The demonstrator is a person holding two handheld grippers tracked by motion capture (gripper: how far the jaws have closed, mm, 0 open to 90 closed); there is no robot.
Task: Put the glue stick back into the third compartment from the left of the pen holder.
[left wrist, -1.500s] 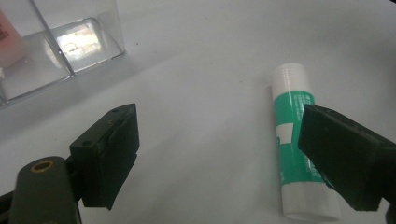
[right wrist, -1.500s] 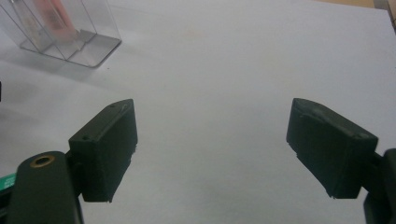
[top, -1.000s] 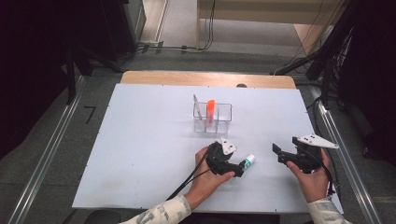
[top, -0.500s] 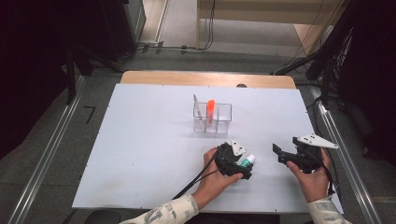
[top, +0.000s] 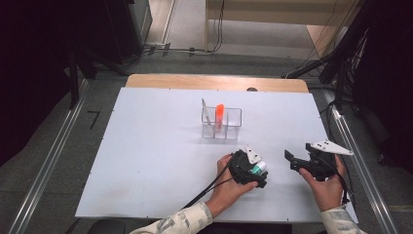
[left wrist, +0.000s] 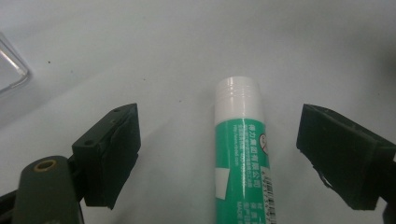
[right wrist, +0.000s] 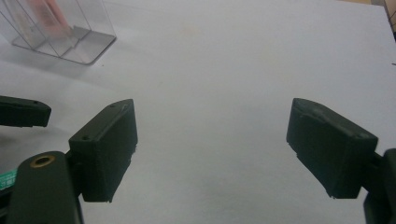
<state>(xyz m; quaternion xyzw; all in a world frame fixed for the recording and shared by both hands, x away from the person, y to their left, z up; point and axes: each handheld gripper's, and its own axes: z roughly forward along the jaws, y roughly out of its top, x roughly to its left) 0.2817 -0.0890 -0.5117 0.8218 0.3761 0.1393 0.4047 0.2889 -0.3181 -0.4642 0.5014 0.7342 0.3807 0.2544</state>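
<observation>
A green glue stick (left wrist: 240, 163) with a white cap lies flat on the white table; in the high view it shows as a glue stick (top: 259, 168) at the front right. My left gripper (left wrist: 219, 156) is open, its jaws standing on either side of the stick without touching it; from above, the left gripper (top: 255, 171) covers most of the stick. My right gripper (right wrist: 212, 149) is open over bare table, and in the high view the right gripper (top: 291, 161) sits to the right of the stick.
A clear plastic organizer (top: 221, 124) with three compartments stands mid-table, holding an orange marker (top: 219, 116) and a thin pale item (top: 206, 112). The organizer (right wrist: 60, 32) also appears at the right gripper view's top left. The table edge (top: 336, 161) is close to my right hand.
My left gripper has moved to the right and come down over the glue stick, so the stick now lies between its open jaws. The right gripper has stayed put.
</observation>
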